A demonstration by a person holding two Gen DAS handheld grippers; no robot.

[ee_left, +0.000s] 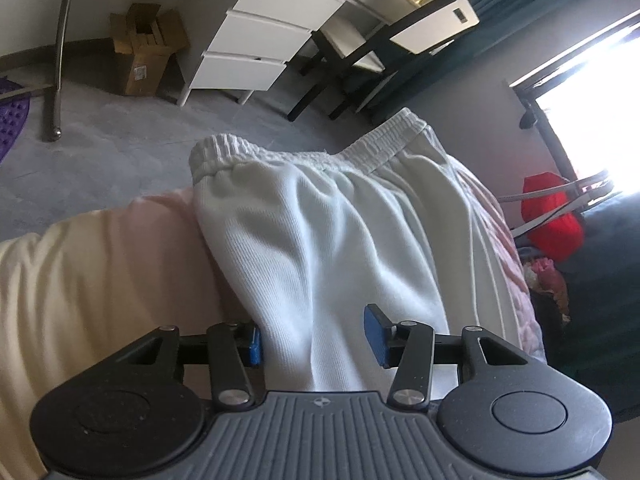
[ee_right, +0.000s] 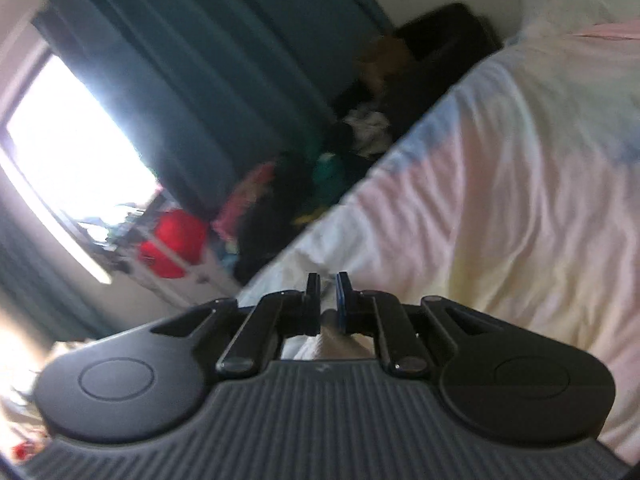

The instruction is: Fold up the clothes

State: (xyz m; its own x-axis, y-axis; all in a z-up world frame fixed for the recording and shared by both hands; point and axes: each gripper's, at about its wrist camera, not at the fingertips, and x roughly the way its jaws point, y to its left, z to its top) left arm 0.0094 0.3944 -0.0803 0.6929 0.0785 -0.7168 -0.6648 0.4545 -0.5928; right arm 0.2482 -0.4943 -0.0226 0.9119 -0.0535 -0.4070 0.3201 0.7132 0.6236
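On top of the soft bed cover (ee_left: pixel 92 264) lies a pair of white shorts (ee_left: pixel 320 232), and that is the piece of clothing to fold. Its stretchy waistband (ee_left: pixel 304 152) points away from the camera, toward the grey floor (ee_left: pixel 104 148). The shorts look bumpy and wrinkled, with the cloth rising up in the middle. The left gripper (ee_left: pixel 316 338) sits low over the near end of the shorts. Its jaws are spread wide, with 1 blue pad (ee_left: pixel 376 336) on the right side over the cloth and the other at the left edge of the cloth. White cloth lies between the 2 pads, but they are not squeezing it. Far behind the shorts stand a white set of drawers (ee_left: pixel 256 40), a brown cardboard box (ee_left: pixel 144 48), and a dark chair (ee_left: pixel 352 60). A red bag (ee_left: pixel 556 220) sits near the bright window (ee_left: pixel 592 100). The right wrist view is blurry. The right gripper (ee_right: pixel 328 294) has its jaws pulled close, with only a thin gap left between them. Something pale shows just behind the pads, but it is too blurry to tell if the jaws are pinching any cloth. The pink and white bed cover fills the right side of that view. A dark green curtain (ee_right: pixel 200 60) hangs beside the window, and a messy pile of colourful things (ee_right: pixel 288 200) lies beside the bed.
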